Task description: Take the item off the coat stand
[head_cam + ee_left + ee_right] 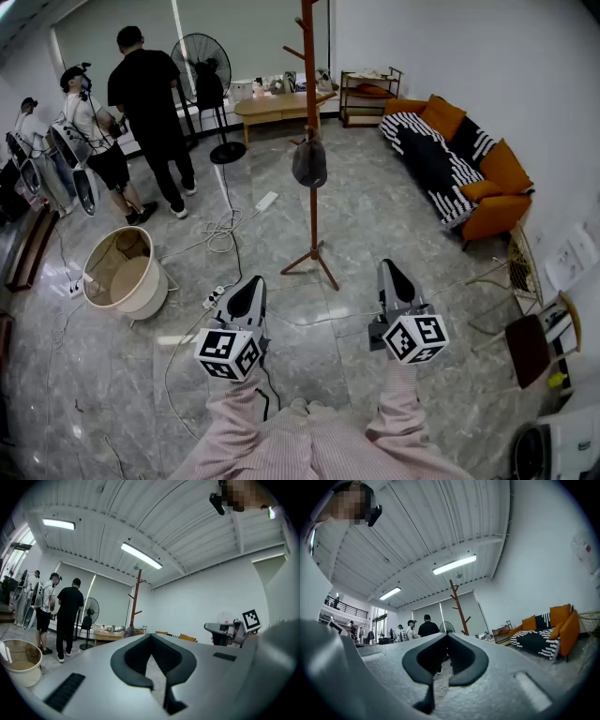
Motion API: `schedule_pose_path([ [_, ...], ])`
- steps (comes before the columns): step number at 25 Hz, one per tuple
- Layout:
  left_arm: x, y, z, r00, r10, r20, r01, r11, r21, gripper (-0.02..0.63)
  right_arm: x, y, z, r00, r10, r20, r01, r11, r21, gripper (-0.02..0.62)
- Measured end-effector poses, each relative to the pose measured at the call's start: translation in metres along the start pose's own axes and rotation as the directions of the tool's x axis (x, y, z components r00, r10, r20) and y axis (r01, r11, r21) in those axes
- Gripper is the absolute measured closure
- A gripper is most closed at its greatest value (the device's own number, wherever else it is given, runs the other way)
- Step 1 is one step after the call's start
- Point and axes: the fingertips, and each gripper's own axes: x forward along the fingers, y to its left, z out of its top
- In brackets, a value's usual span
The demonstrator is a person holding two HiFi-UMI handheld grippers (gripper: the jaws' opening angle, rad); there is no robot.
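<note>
A tall red-brown coat stand [310, 112] rises from the tiled floor in the middle of the room. A dark grey item [309, 162] that looks like a cap hangs from one of its pegs. Both grippers are held level in front of me, well short of the stand. The left gripper [251, 283] is shut and empty, and so is the right gripper [388, 268]. The left gripper view shows its shut jaws [151, 637] below the distant stand [137, 597] and the hanging item [130, 631]. The stand [458, 606] also shows above the right gripper [446, 635].
Two people [150, 103] stand at the back left beside a floor fan [202, 66]. A white tub [127, 272] and loose cables [220, 230] lie on the floor left of the stand. An orange sofa [459, 159] lines the right wall, with a chair [530, 347] nearer me.
</note>
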Motion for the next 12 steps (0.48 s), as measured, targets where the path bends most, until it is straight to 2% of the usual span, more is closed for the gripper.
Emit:
schedule_pose_path([
  [12, -0.0040, -0.0032, 0.0014, 1.000, 0.022, 0.002, -0.022, 1.000, -0.002, 0.604, -0.0042, -0.0008, 0.0008, 1.000, 0.028, -0.008, -0.028, 1.000, 0.009, 0.591],
])
